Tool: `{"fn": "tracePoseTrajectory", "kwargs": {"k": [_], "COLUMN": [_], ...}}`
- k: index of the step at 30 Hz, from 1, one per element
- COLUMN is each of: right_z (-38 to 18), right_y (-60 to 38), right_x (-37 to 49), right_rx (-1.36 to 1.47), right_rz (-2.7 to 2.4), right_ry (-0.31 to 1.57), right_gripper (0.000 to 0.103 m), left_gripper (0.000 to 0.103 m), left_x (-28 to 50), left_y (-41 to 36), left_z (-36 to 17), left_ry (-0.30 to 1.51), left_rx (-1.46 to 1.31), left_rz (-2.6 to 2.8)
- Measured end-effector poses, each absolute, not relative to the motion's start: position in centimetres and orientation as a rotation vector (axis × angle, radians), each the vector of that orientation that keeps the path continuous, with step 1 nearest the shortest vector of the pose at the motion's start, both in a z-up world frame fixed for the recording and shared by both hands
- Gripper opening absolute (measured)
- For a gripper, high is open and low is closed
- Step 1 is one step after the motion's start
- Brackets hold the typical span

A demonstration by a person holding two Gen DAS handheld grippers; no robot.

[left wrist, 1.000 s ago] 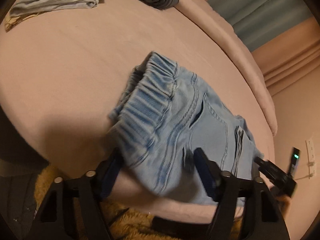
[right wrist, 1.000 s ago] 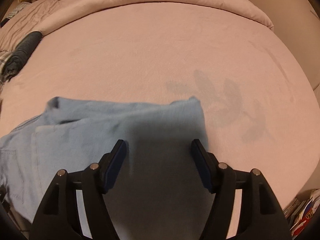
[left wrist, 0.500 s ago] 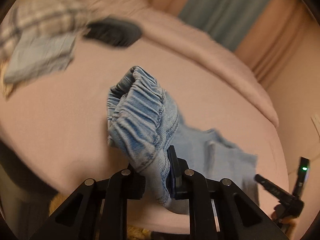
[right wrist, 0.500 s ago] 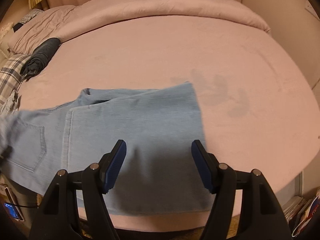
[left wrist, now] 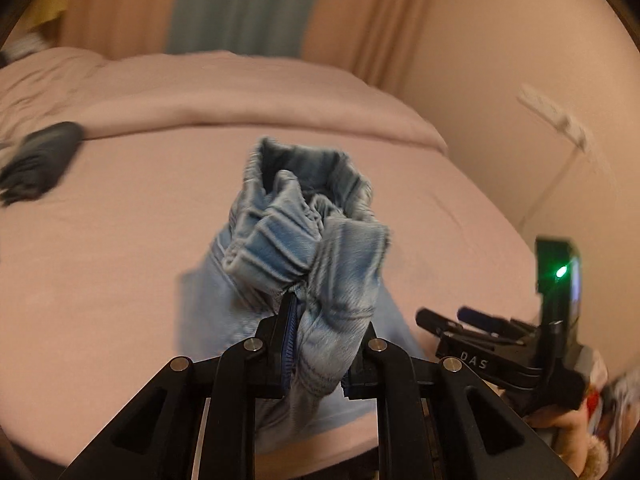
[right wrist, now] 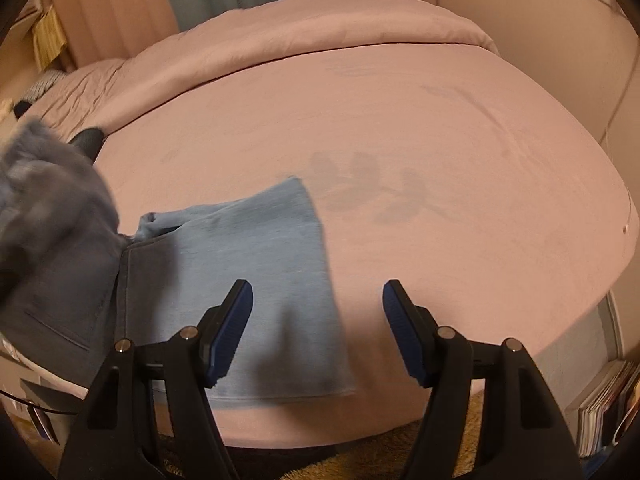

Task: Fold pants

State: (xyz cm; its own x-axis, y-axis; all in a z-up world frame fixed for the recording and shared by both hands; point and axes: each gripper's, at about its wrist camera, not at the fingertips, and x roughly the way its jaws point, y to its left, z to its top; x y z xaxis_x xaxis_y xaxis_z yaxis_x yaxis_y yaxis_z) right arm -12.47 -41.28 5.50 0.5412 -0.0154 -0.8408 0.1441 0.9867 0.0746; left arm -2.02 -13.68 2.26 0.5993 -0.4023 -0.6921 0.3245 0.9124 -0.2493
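Light-blue denim pants (left wrist: 316, 248), one pair, hanging bunched at the elastic waistband from the left gripper (left wrist: 320, 350), jaws clamping the cloth; legs (right wrist: 256, 280) lying flat near the front edge of the pink bed (right wrist: 460, 200). Right gripper (right wrist: 316, 332) hovering over the hem with jaws apart, holding nothing. One dark folded garment (left wrist: 40, 162) lying far left by the rolled duvet (left wrist: 240, 96). Curtains (left wrist: 248, 4) hanging behind.

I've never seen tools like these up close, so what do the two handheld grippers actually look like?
Both match: the left gripper and right gripper are matte black plastic frames with triangular cut-outs, silver pivot pins and two fingers lined with ribbed blue pads. Seen from the left, the right gripper bears white "DAS" lettering and a green light.
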Motion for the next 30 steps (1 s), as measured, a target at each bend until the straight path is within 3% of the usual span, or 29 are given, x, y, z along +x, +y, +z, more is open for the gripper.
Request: {"fn": "tracePoseTrajectory", "kwargs": {"k": [5,11,16,18,23,30], "right_z": [4.6,3.7,4.5,5.1,5.6,1.5], "right_y": [-43.8,-45.6,-46.1,-45.9,-44.4,-39.1], "right_x": [-13.5,-14.4,-14.3,-14.3,-13.4,-8.6], "right_rx": [0.208,0.274,0.323,0.337,0.398,0.367], "right_rz": [-0.124,-0.121,-0.092,-0.063,0.087,0.212], "right_ry": [1.006,1.021,1.001,0.987,0.979,1.116], "right_gripper": [0.068,0.069,0.072,0.076,0.089,0.088], "left_gripper": [0.019,0.051,0.077,0.081,0.082,0.082], "left_x": [-0.3,0.2,-1.1,-1.9,-2.1,-2.2], "left_y": [-18.3,-19.4,-17.1,-15.6,-12.0,-7.9], "left_z": [-2.0,-4.5,-1.1,0.2,0.5,-3.8], "left_ry": [0.939,1.072,1.008,0.964,0.937,1.049], "left_rx": [-0.010,-0.090,-0.256,-0.266,-0.242,-0.265], "left_rz": [-0.496,-0.603,-0.743,-0.722,-0.586,-0.377]}}
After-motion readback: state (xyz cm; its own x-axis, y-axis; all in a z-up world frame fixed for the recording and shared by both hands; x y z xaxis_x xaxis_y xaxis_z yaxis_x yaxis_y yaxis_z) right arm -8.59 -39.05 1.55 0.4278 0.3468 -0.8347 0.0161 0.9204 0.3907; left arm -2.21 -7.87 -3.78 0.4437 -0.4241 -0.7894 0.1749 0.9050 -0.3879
